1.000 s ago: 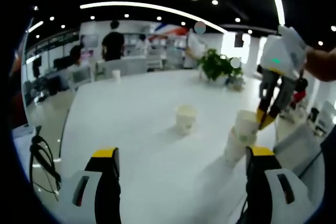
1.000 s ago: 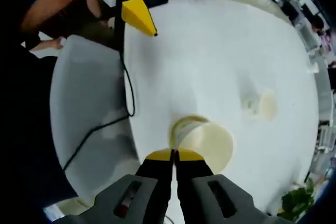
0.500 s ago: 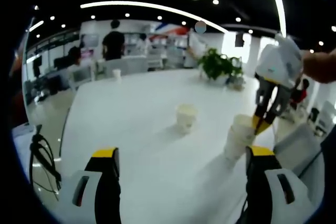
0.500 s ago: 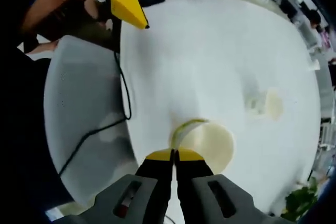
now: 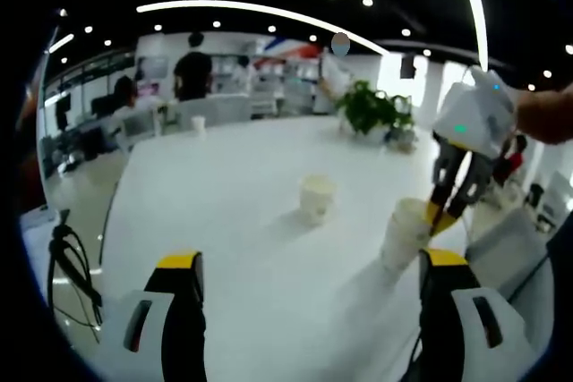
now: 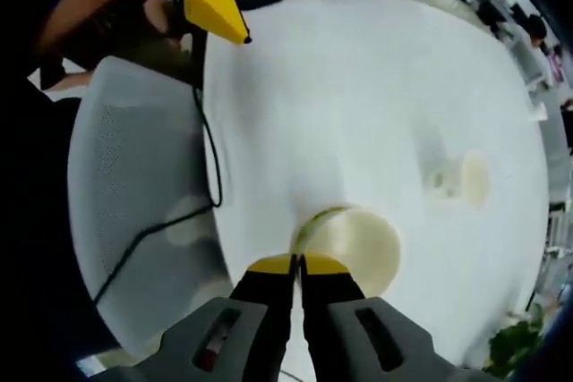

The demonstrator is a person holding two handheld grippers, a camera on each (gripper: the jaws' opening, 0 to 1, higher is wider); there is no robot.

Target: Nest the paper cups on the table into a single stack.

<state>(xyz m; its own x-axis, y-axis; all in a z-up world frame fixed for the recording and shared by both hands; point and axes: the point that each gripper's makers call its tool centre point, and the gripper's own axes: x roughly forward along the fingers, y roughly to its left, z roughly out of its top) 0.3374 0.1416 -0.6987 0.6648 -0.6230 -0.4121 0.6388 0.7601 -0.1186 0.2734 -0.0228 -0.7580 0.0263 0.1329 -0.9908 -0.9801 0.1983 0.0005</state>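
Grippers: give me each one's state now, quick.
Left gripper: open, holding nothing.
Right gripper: shut on the rim of the top paper cup of the stack.

Grippers apart, one wide, one pinched.
Left gripper (image 5: 309, 266) jaws spread wide, level; right gripper (image 6: 296, 263) angled down, tips together, held by a hand (image 5: 544, 114).

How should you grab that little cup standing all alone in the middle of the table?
Probably by its rim, coming down from above. The lone paper cup stands upright on the white table with its open mouth up, so one jaw can slip inside and one outside the thin wall. The open left gripper is free; the right gripper pinches the stack.
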